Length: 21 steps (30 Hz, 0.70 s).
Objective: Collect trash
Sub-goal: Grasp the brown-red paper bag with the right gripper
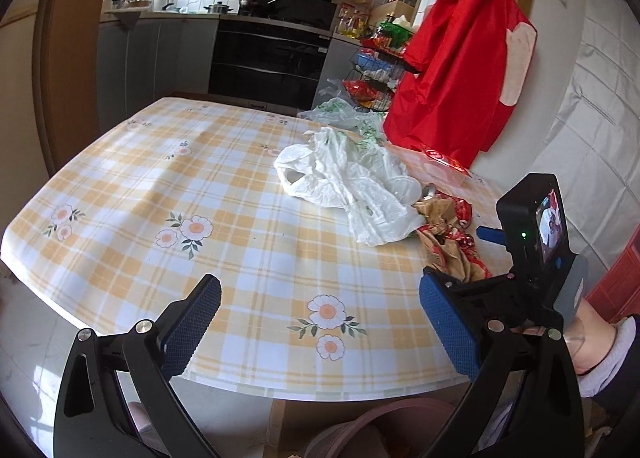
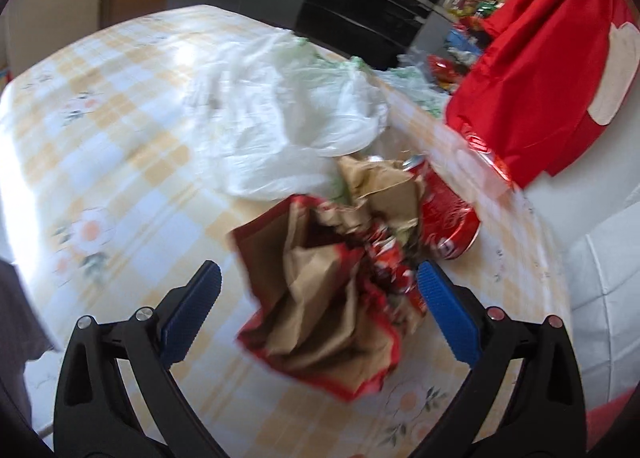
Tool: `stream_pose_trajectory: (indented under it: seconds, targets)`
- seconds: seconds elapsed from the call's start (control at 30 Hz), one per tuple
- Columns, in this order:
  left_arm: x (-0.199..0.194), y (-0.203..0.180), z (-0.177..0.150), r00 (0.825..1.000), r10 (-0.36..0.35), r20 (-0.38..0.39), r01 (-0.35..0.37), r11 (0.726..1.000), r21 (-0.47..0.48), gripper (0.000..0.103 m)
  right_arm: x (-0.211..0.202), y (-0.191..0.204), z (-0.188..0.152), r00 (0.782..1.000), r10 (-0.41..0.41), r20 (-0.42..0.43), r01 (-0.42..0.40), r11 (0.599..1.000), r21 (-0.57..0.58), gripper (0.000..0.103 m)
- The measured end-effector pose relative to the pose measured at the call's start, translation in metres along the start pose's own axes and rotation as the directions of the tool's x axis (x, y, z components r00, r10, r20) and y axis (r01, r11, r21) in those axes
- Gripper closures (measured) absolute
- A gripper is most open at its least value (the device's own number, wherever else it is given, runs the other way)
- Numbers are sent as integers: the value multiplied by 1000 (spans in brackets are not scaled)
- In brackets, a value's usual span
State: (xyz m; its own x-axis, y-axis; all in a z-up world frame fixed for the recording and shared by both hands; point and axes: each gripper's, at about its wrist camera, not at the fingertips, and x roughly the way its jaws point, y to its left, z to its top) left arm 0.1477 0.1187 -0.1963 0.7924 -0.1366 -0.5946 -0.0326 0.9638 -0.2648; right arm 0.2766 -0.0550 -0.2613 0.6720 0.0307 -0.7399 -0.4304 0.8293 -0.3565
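Note:
A crumpled brown-and-red paper bag (image 2: 332, 298) lies on the checked tablecloth (image 2: 120, 162), between the fingers of my right gripper (image 2: 320, 308), which stands open around it; whether the pads touch it is unclear. Behind the bag lie a dented red drink can (image 2: 450, 218) and a loose white plastic bag (image 2: 288, 126). In the left wrist view the same paper bag (image 1: 448, 246) and white plastic bag (image 1: 352, 186) sit at the right side of the table. My left gripper (image 1: 320, 318) hangs open over the near table edge with nothing in it.
A red cloth (image 1: 460, 58) hangs at the right above a flat red packet (image 1: 444, 158). More plastic bags (image 1: 340, 110) and a wire rack of packets (image 1: 376, 74) stand beyond the table. A hand (image 1: 592, 334) holds the right gripper's housing (image 1: 532, 226). The oven (image 1: 272, 58) is behind.

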Motion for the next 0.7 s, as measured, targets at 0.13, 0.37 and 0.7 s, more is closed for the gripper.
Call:
stream_pose_trajectory:
  seconds: [0.13,0.37,0.7]
  targets:
    - [8,5,2,1000,4,-1,-4,1000,1,6,13,-9,-5,998,16,-54,-12,997,70,27]
    - [17,-7,7,999,-15,36,14,999,32,6,-3,-28,-22,993,119,-10,-115,978,174,54]
    - [49,-64,23,997,-80,-15,82,981,178,6,-57,-80,-67,973,195,125,-229,895,382,57]
